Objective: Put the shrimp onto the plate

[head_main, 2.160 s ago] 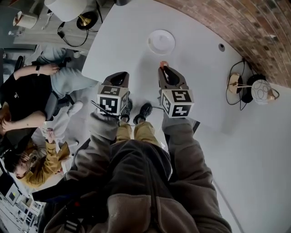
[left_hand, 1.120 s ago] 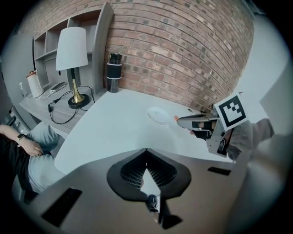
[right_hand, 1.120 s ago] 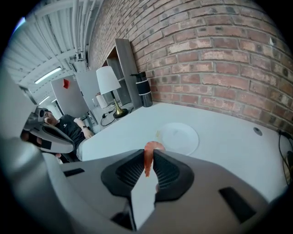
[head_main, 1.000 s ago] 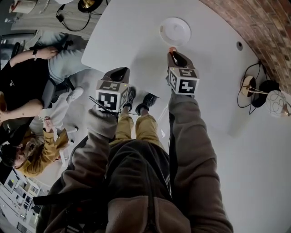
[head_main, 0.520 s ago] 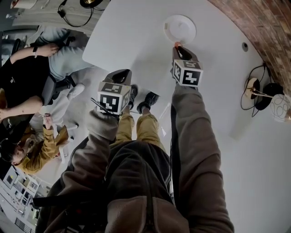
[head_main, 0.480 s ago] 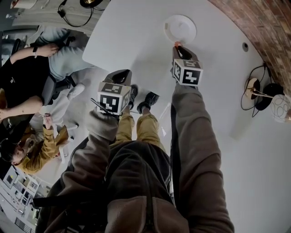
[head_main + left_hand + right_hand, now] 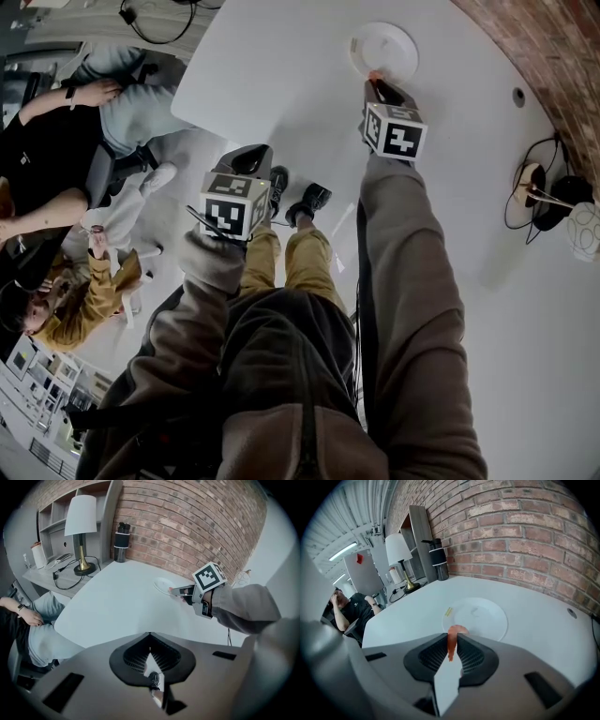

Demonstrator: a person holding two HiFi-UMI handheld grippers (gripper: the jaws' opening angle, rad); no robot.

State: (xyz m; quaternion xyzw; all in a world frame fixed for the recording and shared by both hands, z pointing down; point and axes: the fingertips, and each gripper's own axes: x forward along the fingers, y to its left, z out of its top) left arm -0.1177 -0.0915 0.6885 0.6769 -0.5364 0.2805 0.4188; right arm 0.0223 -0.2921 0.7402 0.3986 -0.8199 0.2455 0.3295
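Note:
My right gripper [image 7: 453, 645] is shut on an orange shrimp [image 7: 452, 640], which sticks out past the jaw tips. It hangs at the near rim of a white plate [image 7: 480, 616] on the white table. From the head view the right gripper [image 7: 377, 82] reaches out to the plate [image 7: 386, 47], with the shrimp [image 7: 375, 76] at its tip. The left gripper [image 7: 246, 161] is held back over the table's near edge, its jaws close together with nothing between them. In the left gripper view that gripper [image 7: 150, 654] looks toward the plate [image 7: 164, 584] and the right gripper [image 7: 180, 591].
A small yellow mark [image 7: 448, 611] lies on the plate's left side. A lamp [image 7: 80, 531] and a dark bottle [image 7: 121, 541] stand at the table's far side by the brick wall. People sit to the left [image 7: 66, 112]. Cables and a round object [image 7: 548, 192] lie on the right.
My right gripper has carried the shrimp forward across the table, from short of the plate to its near rim. The left gripper has stayed in place.

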